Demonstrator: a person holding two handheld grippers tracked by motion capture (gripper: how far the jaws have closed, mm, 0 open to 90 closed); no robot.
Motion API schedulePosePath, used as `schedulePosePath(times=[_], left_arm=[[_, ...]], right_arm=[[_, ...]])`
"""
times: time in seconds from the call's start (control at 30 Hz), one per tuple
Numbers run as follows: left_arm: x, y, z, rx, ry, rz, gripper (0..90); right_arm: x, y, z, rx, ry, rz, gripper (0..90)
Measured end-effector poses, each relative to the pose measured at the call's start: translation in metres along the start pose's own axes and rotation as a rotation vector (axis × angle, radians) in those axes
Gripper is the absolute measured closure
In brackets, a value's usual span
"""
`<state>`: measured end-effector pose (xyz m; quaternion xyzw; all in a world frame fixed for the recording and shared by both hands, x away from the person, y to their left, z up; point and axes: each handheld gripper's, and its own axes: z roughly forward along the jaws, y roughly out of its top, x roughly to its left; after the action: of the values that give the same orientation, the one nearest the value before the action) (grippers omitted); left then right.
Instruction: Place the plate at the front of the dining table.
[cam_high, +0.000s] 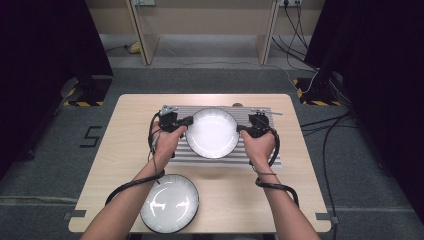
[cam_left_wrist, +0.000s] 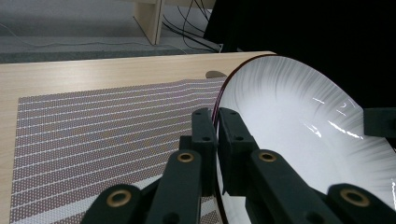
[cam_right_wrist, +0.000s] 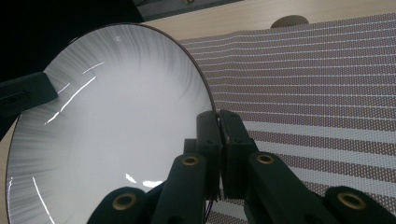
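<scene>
- White plate (cam_high: 212, 132): sits over the middle of the striped mat, pinched at opposite edges by both grippers; in the left gripper view (cam_left_wrist: 299, 140) it looks tilted, its dark-edged rim raised off the mat
- Left gripper (cam_high: 186, 121): I see it at the plate's left edge, my left hand (cam_high: 167, 140) behind it; in its own view (cam_left_wrist: 217, 122) the two black jaws are clamped tight on the rim, one above and one below
- Right gripper (cam_high: 241, 128): at the plate's right edge, right hand (cam_high: 261, 145) behind it; in its own view (cam_right_wrist: 218, 122) the jaws are likewise clenched on the rim, the plate (cam_right_wrist: 107, 121) spreading away to the left
- Striped mat (cam_high: 260, 160): grey, ribbed, lying flat on the table's far half, under the held plate; bare stripes beside each gripper (cam_left_wrist: 102, 121)
- Second plate (cam_high: 169, 203): white, glossy, resting near the table's front edge, well apart from the held one, beside my left forearm
- Table (cam_high: 125, 145): light wood, otherwise bare around the mat
- Cables (cam_high: 135, 184): black, trailing from each gripper along my forearms; the left one runs just beside the second plate
- Round cut-out (cam_left_wrist: 215, 74): in the tabletop just past the mat's far edge
- Surroundings: grey floor, wooden frame legs (cam_high: 142, 35) beyond the table, dark curtains at both sides, loose cables (cam_high: 325, 125) on the floor at right
</scene>
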<state>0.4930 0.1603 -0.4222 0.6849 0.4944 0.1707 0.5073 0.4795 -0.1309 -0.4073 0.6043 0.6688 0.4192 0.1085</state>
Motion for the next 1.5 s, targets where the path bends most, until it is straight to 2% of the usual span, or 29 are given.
schedulePosePath(times=[0.6,1.5], left_arm=[[0.000,0.005,0.011,-0.013,0.006,0.005,85.4],[0.002,0.004,0.031,0.019,0.017,-0.022,84.9]], right_arm=[[-0.003,0.007,0.004,-0.022,-0.017,-0.008,88.2],[-0.013,0.013,0.014,-0.013,-0.046,-0.007,88.2]])
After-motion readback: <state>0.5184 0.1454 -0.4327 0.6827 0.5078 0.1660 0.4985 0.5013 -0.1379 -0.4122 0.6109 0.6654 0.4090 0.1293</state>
